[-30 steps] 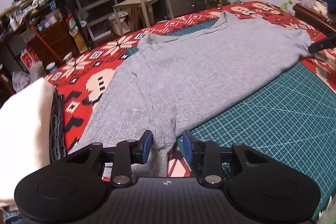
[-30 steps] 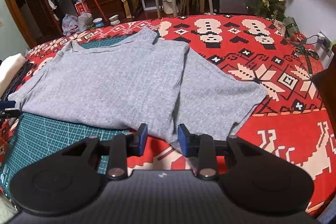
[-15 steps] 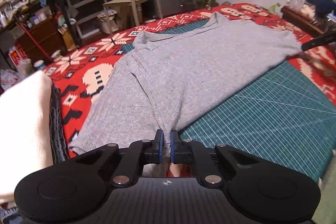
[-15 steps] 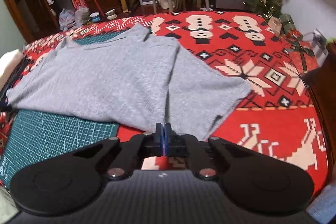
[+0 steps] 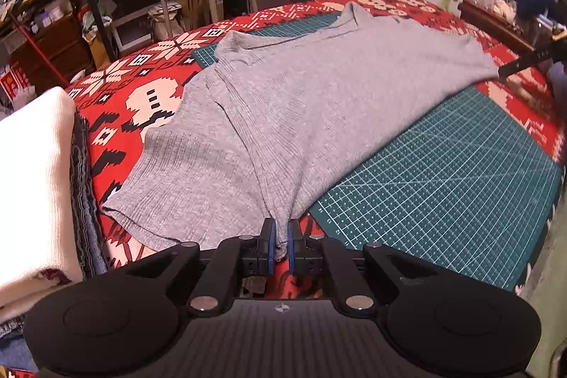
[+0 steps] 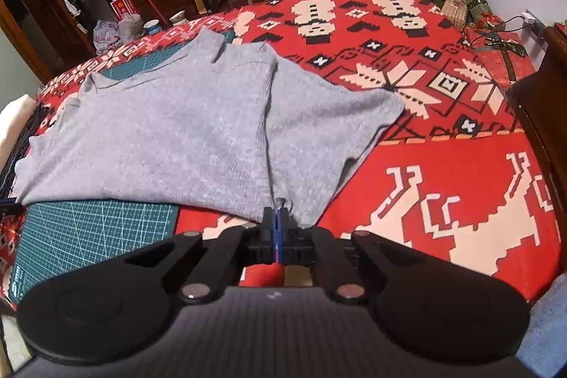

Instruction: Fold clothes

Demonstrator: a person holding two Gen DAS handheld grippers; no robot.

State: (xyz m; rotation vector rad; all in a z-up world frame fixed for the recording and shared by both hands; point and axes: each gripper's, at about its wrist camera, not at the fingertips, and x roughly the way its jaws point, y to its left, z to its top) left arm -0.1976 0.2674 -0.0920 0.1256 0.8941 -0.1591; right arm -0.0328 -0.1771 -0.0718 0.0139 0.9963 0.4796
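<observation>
Left gripper (image 5: 280,241) and right gripper (image 6: 278,229), each clamped on a near hem corner of grey ribbed knit top (image 5: 319,101), spread flat over green cutting mat (image 5: 460,186). Soft, light, stretchy; best held at corners, likely sagging when lifted.

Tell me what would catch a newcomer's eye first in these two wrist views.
First, the grey knit top spread flat across the middle, partly on the green cutting mat and partly on the loud red patterned blanket. Next, the left gripper and right gripper at the near edge, each pinching a bottom corner of the top. A stack of folded clothes sits at the far left.
</observation>
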